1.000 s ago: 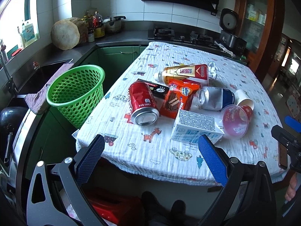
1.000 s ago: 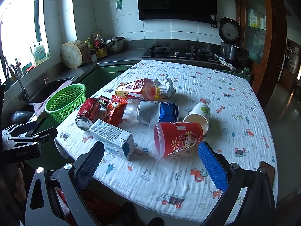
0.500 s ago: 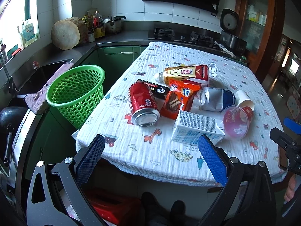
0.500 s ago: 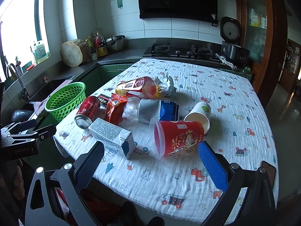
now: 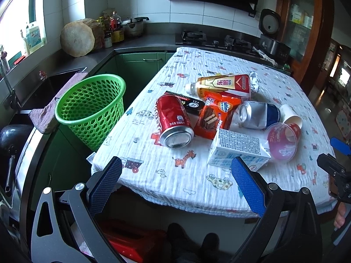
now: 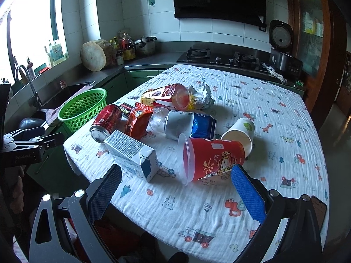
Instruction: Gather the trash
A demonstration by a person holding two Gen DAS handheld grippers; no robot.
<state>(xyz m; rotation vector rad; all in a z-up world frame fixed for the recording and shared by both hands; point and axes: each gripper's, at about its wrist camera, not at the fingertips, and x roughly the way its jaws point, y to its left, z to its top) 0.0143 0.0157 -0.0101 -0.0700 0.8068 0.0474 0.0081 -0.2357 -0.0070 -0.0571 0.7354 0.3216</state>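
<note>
Currently nothing has been collected, by my reading: the green perforated plastic basket (image 5: pixel 91 107) stands off the left edge of the table (image 5: pixel 197 184) and appears empty. Moving rightward across the cartoon-print cloth, the litter lies in one cluster: a red aluminium drink can (image 5: pixel 173 123) on its side, an orange crinkled snack wrapper (image 5: pixel 216 115), a gold-and-red plastic bottle (image 5: pixel 221 84) behind it, a dented silver-and-blue can (image 5: pixel 258 115), a white rectangular drink carton (image 5: pixel 238 148), a red plastic cup with a clear rim (image 6: pixel 211 159) and a white paper cup (image 6: pixel 240 132).

I judge the step in hand to be the first approach. To do it well, I would send the left hand-held gripper (image 5: pixel 175 180) to the red can, nearest the basket, closing across its round body rather than its ends, and take the carton or red cup with the right, lifting clear so neighbours are not dragged.

Left hand-held gripper: poised at the near table edge, pads wide apart, holding nothing. Right hand-held gripper (image 6: pixel 175 180): likewise level with the near edge, spread wide and empty, the red cup just ahead.
</note>
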